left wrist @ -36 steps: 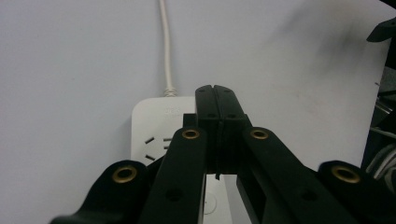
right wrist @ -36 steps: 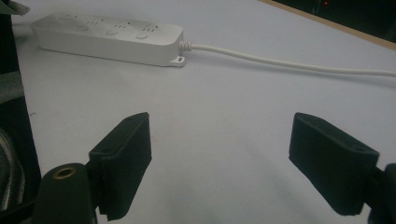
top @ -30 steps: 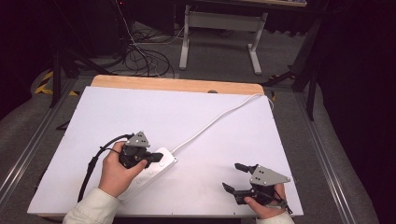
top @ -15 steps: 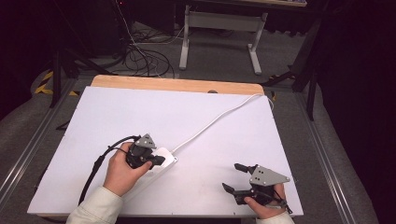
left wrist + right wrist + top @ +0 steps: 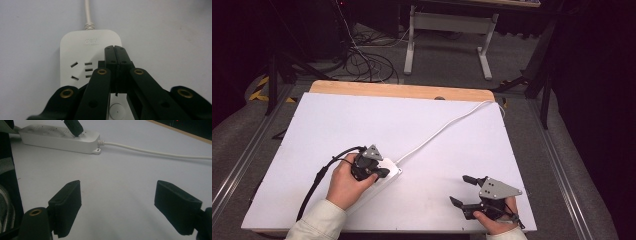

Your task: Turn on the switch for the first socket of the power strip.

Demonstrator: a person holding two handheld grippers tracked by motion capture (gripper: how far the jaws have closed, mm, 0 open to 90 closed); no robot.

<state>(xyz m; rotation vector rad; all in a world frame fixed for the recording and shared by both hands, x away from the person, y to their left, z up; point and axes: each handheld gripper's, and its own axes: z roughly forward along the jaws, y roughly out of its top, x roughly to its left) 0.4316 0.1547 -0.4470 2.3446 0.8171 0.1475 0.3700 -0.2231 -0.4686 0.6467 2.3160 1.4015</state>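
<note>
A person sits at a white surface with a two-jaw gripper in each hand. The work in hand appears to be pressing something on a white power strip, which lies flat on the near left part of the surface; its white cord runs away toward the far right edge. The left gripper is clenched, its two black jaws pressed together with nothing between them, and it is tipped down over the top face of the power strip. In the left gripper view the closed tips sit over the right side of the strip, beside a group of socket holes, and a round white button shows below them, partly hidden by the jaws. Whether the tips actually touch the plastic cannot be told for certain, though in the right gripper view a dark jaw tip seems to rest on the strip. The right gripper is released, its jaws spread wide and holding nothing, low over the bare surface near the front right, well apart from the strip. The next move likely calls for guiding the closed tips onto the button and pushing straight down, gently enough that the strip does not slide.
</note>
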